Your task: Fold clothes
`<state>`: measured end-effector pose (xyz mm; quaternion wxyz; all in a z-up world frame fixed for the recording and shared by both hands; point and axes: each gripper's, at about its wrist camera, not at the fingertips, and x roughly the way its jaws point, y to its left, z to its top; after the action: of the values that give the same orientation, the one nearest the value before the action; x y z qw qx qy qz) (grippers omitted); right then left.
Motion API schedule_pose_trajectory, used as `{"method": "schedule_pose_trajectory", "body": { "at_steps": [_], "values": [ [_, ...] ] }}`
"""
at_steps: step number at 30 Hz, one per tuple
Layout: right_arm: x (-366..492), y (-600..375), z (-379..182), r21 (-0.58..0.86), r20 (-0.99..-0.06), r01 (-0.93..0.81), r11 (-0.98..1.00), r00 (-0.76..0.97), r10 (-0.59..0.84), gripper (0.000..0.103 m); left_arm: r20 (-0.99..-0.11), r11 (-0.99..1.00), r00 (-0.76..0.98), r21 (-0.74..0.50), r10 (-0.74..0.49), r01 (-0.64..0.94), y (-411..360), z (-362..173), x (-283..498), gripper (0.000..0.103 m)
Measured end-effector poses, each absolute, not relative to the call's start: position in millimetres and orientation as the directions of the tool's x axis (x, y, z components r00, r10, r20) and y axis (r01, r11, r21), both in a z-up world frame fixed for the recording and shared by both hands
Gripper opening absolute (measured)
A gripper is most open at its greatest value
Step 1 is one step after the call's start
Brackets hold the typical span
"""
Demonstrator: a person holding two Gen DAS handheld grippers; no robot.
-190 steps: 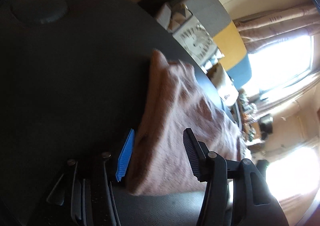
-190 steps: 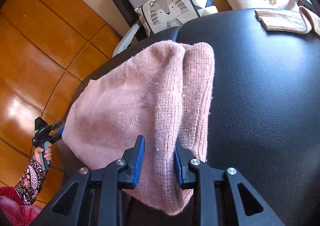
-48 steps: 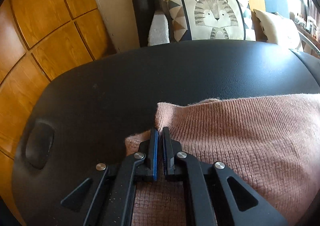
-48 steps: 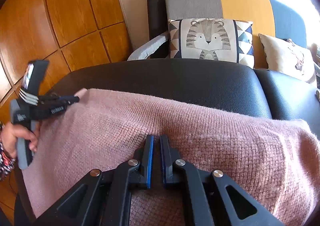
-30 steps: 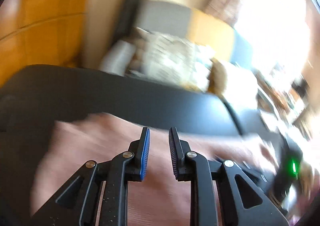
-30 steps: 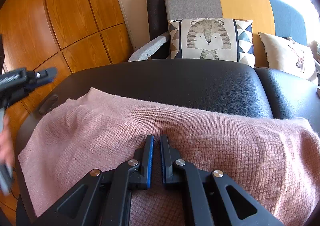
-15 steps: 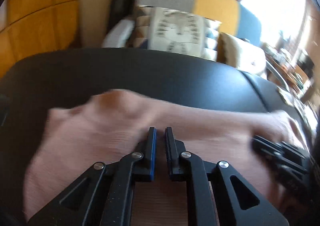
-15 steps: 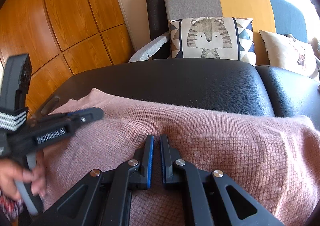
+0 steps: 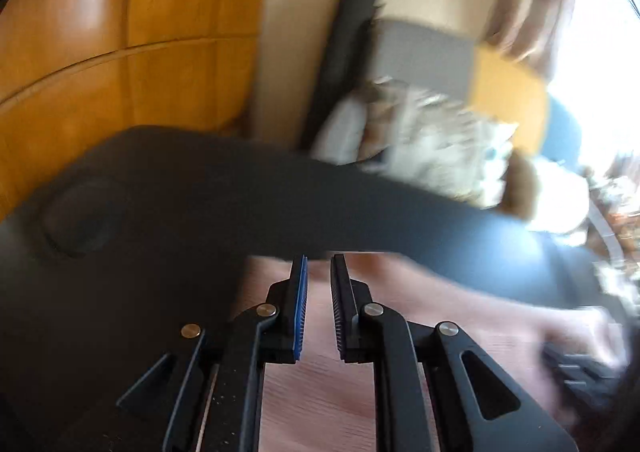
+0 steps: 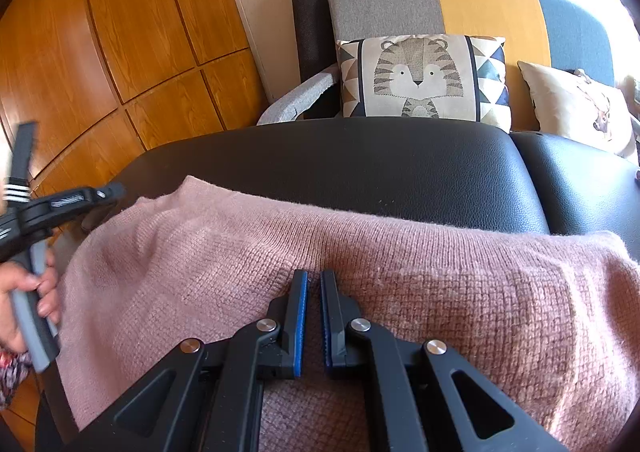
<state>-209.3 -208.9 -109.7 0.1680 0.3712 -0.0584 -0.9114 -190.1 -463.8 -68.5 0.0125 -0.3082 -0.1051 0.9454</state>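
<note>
Pink knit sweater lies spread across the black padded bench, filling the lower half of the right wrist view; its far edge runs from centre-left to the right edge.

Right gripper, bottom centre: jaws nearly together, tips down on the sweater. Can't tell if any knit is pinched between the pads.

Left gripper, at left edge of the right wrist view, sits just over the sweater's left corner, w/ a hand on its grey handle. In its own blurred view the left gripper shows a narrow gap btwn the jaws, sweater beneath them, nothing visibly caught.

Behind the bench: tiger cushion on a grey-and-yellow sofa, wood panels upper left.
</note>
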Motion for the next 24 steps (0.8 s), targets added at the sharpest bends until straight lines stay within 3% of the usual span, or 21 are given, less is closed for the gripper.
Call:
{"method": "schedule_pose_trajectory", "body": {
  "at_steps": [6,9,14,20,22,24],
  "values": [
    [-210.6,-207.8,-108.4,0.243,-0.656,0.263,-0.934,-0.665,-0.358,0.004,-0.597,-0.948,-0.737,-0.209,0.317,-0.239,-342.9,-76.5,-178.4,0.014],
    [-211.1,-206.6,-107.3,0.252,-0.654,0.263,-0.931,-0.663,-0.365,0.004,-0.639,-0.948,-0.700,-0.236,0.318,-0.215,-326.8,-98.7,-190.4,0.014],
    [-211.9,-205.0,-105.8,0.270,-0.650,0.267,-0.925,-0.658,-0.380,0.004,-0.626,-0.893,-0.662,-0.420,0.413,-0.160,-360.3,-120.8,-191.8,0.014],
    [-211.8,-184.3,-91.8,0.377,-0.633,0.225,-0.898,-0.645,-0.428,0.008,-0.631,-0.919,-0.681,-0.352,0.371,-0.175,-346.5,-122.1,-201.3,0.014],
    [-205.3,-169.1,-79.6,0.372,-0.616,0.191,-0.908,-0.681,-0.395,0.017,-0.629,-0.919,-0.682,-0.353,0.372,-0.176,-344.3,-123.4,-206.7,0.014],
    [-205.9,-156.6,-77.3,0.331,-0.650,0.175,-0.927,-0.670,-0.359,0.017,-0.627,-0.918,-0.683,-0.355,0.373,-0.176,-348.5,-121.8,-201.8,0.014]
  ]
}}
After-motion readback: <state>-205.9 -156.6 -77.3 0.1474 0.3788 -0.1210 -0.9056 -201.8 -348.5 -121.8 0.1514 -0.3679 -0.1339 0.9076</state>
